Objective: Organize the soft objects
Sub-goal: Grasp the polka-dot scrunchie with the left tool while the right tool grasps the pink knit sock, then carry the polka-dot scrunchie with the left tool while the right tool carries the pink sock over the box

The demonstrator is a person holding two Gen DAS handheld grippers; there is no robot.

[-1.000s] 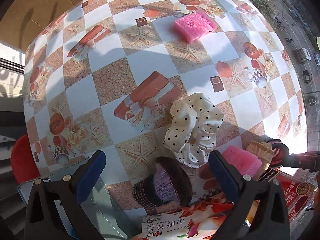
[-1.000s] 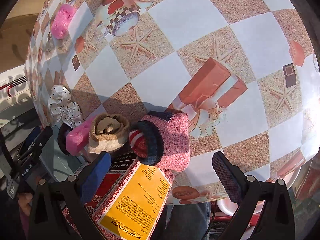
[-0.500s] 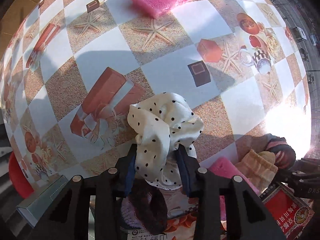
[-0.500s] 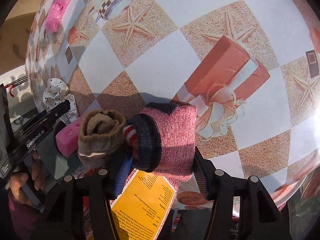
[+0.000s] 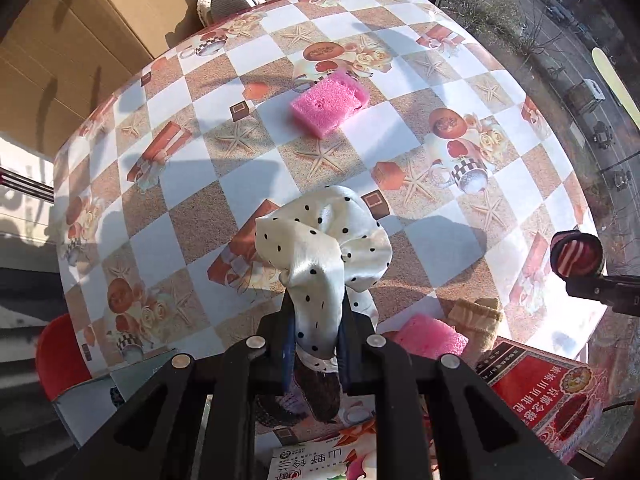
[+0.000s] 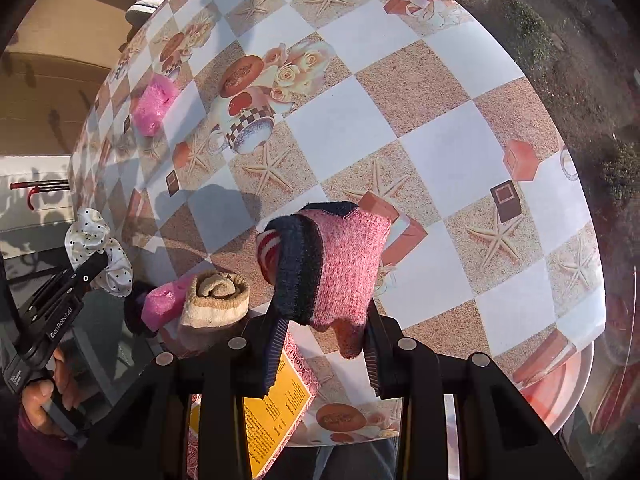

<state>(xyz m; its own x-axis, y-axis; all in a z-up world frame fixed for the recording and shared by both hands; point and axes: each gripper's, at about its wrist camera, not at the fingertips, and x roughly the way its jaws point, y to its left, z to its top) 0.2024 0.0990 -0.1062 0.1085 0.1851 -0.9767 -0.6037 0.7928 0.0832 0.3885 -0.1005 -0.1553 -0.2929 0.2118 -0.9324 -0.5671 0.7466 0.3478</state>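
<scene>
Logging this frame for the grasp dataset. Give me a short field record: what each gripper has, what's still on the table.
left gripper: shut on polka-dot scrunchie, lifted clear of the table
right gripper: jaws closing on pink rolled sock, pads pressing it
table: checkered printed cloth
far sponge: pink, lying alone mid-table
near sponge: pink, at near edge, touching beige rolled sock
dark knit item: below left gripper, partly hidden
printed boxes: at near edge

Left gripper (image 5: pixel 316 344): black angular frame, silver round screws, dark blue pads. Right gripper (image 6: pixel 320 344): same black build, ribbed pads.
</scene>
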